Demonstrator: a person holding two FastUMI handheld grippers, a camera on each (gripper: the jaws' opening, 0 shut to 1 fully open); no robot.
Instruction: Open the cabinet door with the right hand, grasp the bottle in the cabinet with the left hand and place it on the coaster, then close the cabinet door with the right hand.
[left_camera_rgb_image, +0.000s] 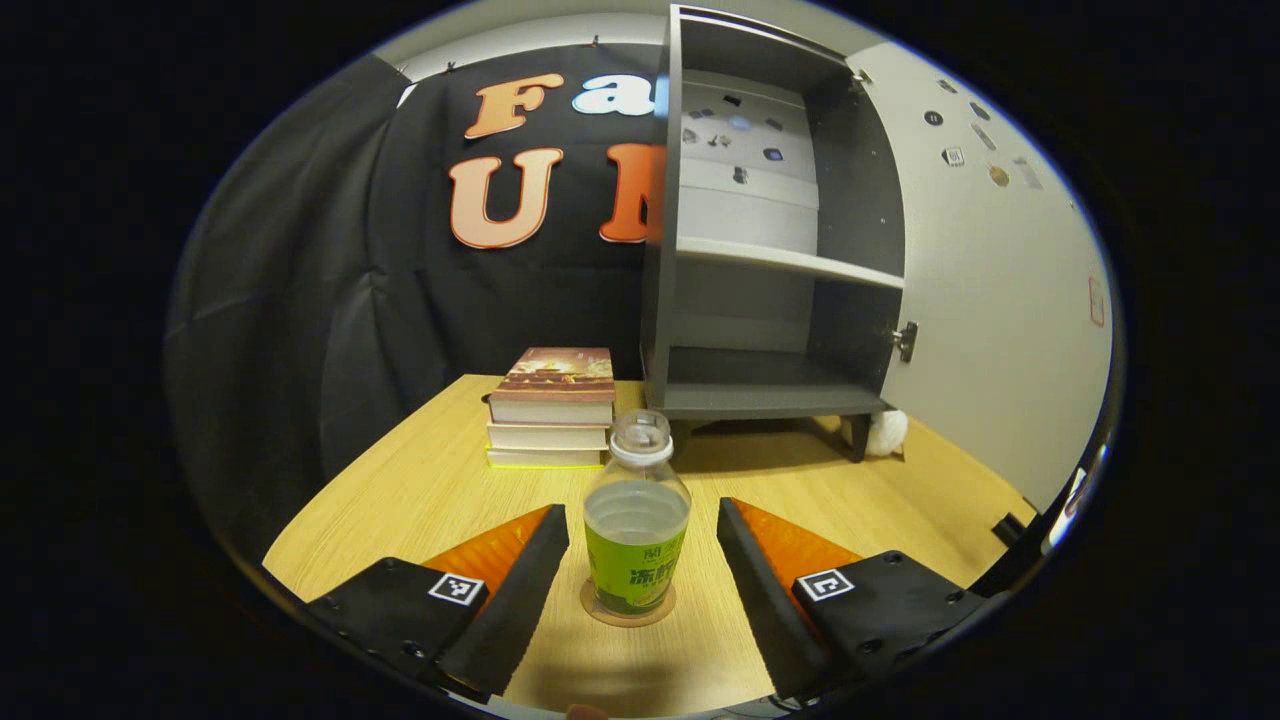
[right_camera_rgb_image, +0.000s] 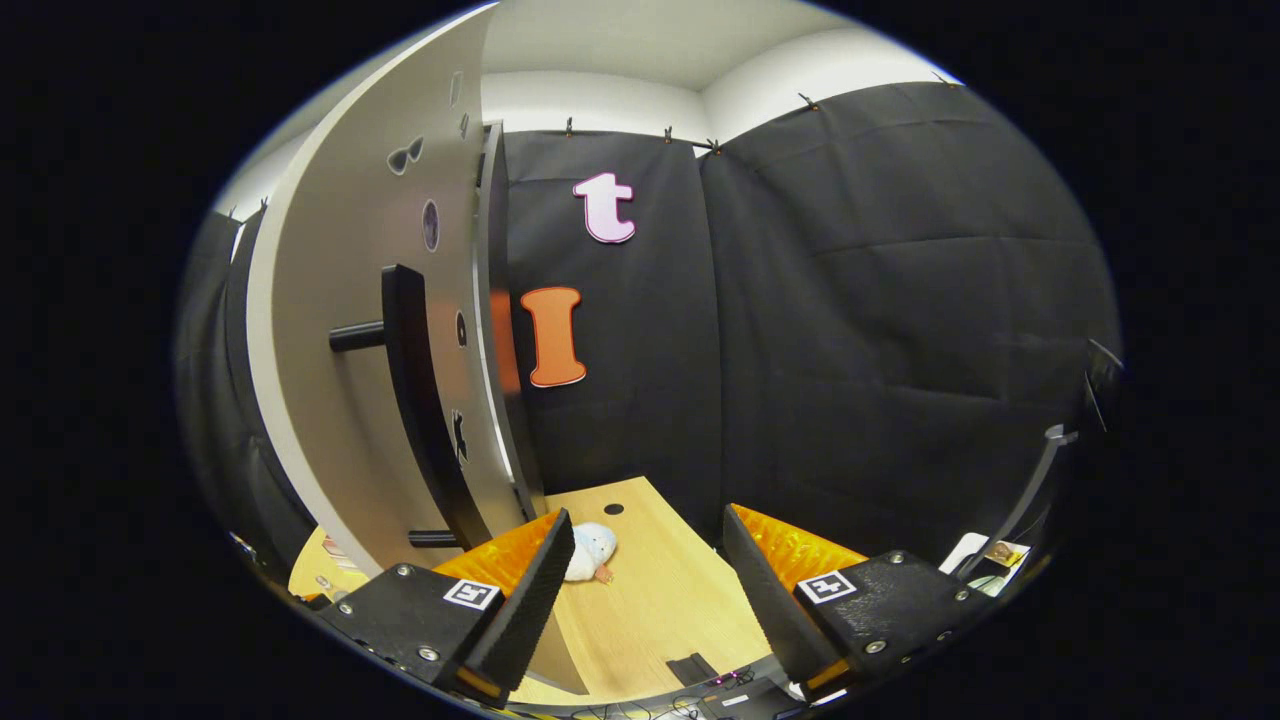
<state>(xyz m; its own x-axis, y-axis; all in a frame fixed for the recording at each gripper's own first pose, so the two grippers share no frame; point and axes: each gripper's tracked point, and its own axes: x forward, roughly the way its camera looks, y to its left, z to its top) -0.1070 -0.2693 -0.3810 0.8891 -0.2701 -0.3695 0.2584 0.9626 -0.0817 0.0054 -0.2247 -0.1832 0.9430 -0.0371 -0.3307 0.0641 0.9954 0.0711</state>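
A clear bottle (left_camera_rgb_image: 636, 520) with a green label and no cap stands upright on a round brown coaster (left_camera_rgb_image: 627, 612) on the wooden table (left_camera_rgb_image: 420, 490). My left gripper (left_camera_rgb_image: 640, 575) is open, with a finger on each side of the bottle and a gap on both sides. Behind it the dark cabinet (left_camera_rgb_image: 770, 260) stands open with bare shelves, its white door (left_camera_rgb_image: 990, 290) swung out to the right. In the right gripper view the same door (right_camera_rgb_image: 370, 380) shows its outer face with a black bar handle (right_camera_rgb_image: 420, 400). My right gripper (right_camera_rgb_image: 645, 575) is open just right of the door, holding nothing.
A stack of three books (left_camera_rgb_image: 553, 408) lies left of the cabinet. A small white plush toy (right_camera_rgb_image: 590, 550) rests on the table by the cabinet's foot (left_camera_rgb_image: 885, 432). Black cloth walls close the booth. A cable and small items lie at the table's near right edge (right_camera_rgb_image: 720, 685).
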